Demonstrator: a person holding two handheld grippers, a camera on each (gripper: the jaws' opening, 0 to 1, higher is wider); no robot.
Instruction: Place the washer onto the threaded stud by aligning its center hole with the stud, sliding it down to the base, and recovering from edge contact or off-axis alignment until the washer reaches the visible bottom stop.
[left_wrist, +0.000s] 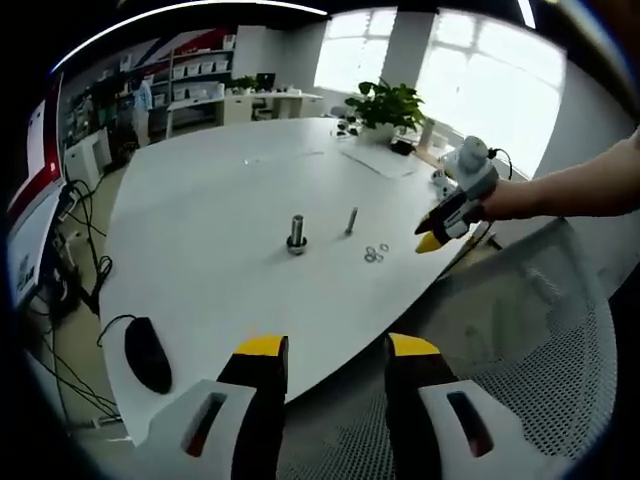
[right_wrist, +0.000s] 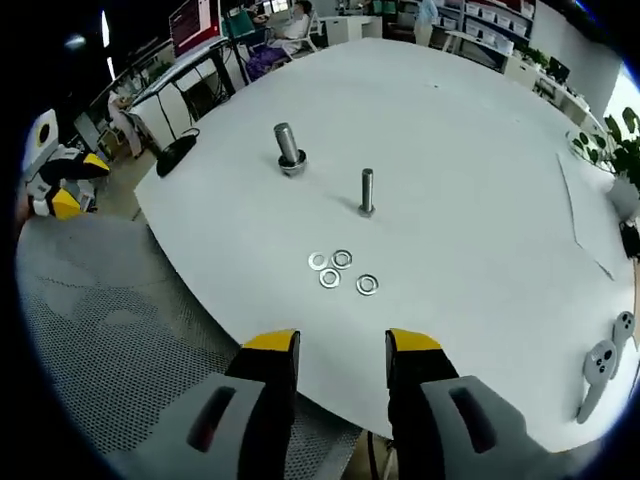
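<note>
Several small steel washers (right_wrist: 340, 271) lie loose on the white table (right_wrist: 470, 150), just beyond my right gripper (right_wrist: 341, 345), which is open and holds nothing. Past them stands a thin threaded stud (right_wrist: 366, 192), and further left a thicker stud (right_wrist: 289, 147) on a wide base. In the left gripper view the washers (left_wrist: 375, 253) lie right of the thick stud (left_wrist: 296, 233) and the thin stud (left_wrist: 351, 220). My left gripper (left_wrist: 337, 350) is open and empty, back from the table's near edge. The right gripper (left_wrist: 440, 235) comes in from the right, close to the washers.
A black mouse (left_wrist: 147, 352) with its cable lies near the table's left edge. A mesh chair (left_wrist: 520, 330) sits under the grippers. A potted plant (left_wrist: 385, 105) and papers are at the far side. Two white controllers (right_wrist: 600, 370) lie at the right edge.
</note>
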